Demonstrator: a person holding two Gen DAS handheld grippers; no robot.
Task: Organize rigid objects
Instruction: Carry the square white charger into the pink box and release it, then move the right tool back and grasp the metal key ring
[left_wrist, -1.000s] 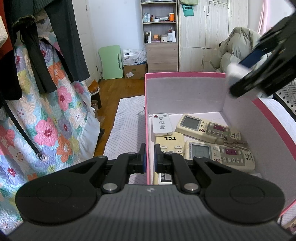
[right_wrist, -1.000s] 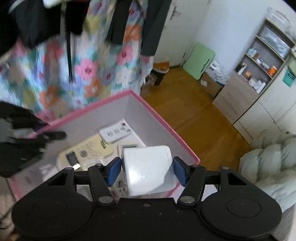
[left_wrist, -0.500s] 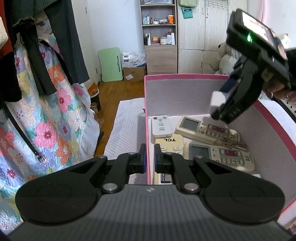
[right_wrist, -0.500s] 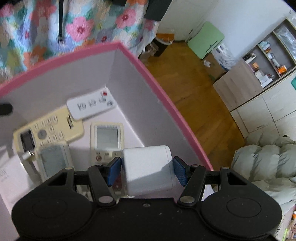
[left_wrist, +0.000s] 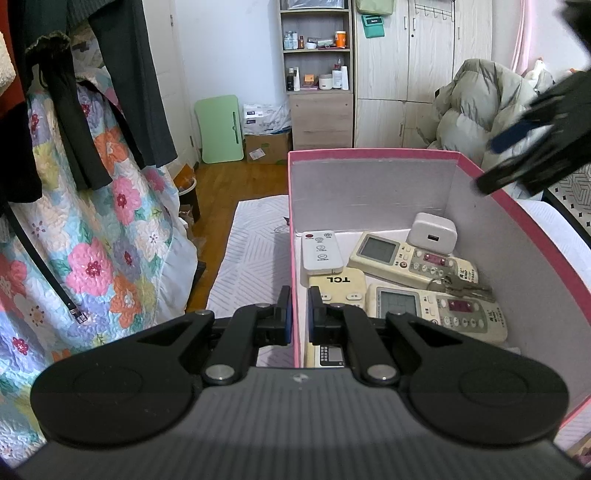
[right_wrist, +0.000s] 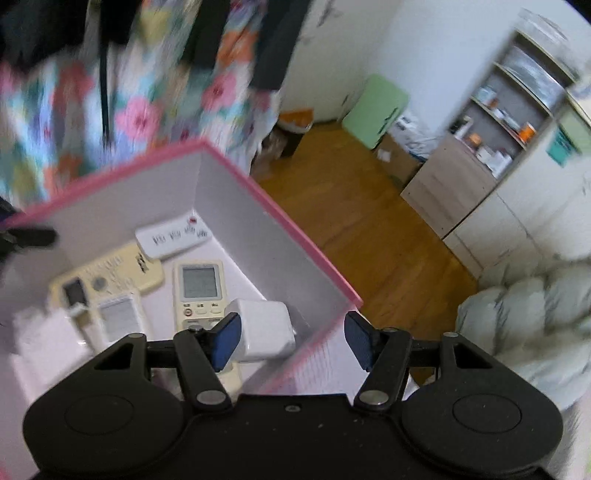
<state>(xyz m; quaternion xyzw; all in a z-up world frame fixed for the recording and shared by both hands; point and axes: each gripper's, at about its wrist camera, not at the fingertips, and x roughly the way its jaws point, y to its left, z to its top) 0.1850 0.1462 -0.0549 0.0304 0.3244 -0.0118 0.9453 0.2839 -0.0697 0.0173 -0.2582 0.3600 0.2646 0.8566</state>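
Note:
A pink-rimmed box (left_wrist: 369, 153) holds several remote controls (left_wrist: 410, 258) and a bunch of keys (left_wrist: 461, 286). A white charger block (left_wrist: 434, 233) lies at the box's far right corner, on a remote; it also shows in the right wrist view (right_wrist: 264, 328). My left gripper (left_wrist: 298, 312) is shut on the box's left wall (left_wrist: 293, 240). My right gripper (right_wrist: 291, 339) is open and empty above the box's corner, and it shows blurred at the upper right of the left wrist view (left_wrist: 532, 158).
A floral quilt (left_wrist: 74, 240) and dark clothes (left_wrist: 122, 92) hang at the left. A white mat (left_wrist: 251, 251) lies beside the box on a wooden floor. A shelf unit (left_wrist: 317, 74), a green board (left_wrist: 219, 129) and a puffy coat (left_wrist: 480, 107) stand behind.
My right gripper lowered the white charger into the box, opened and let it go, then rose away. The left gripper kept its hold on the box wall.

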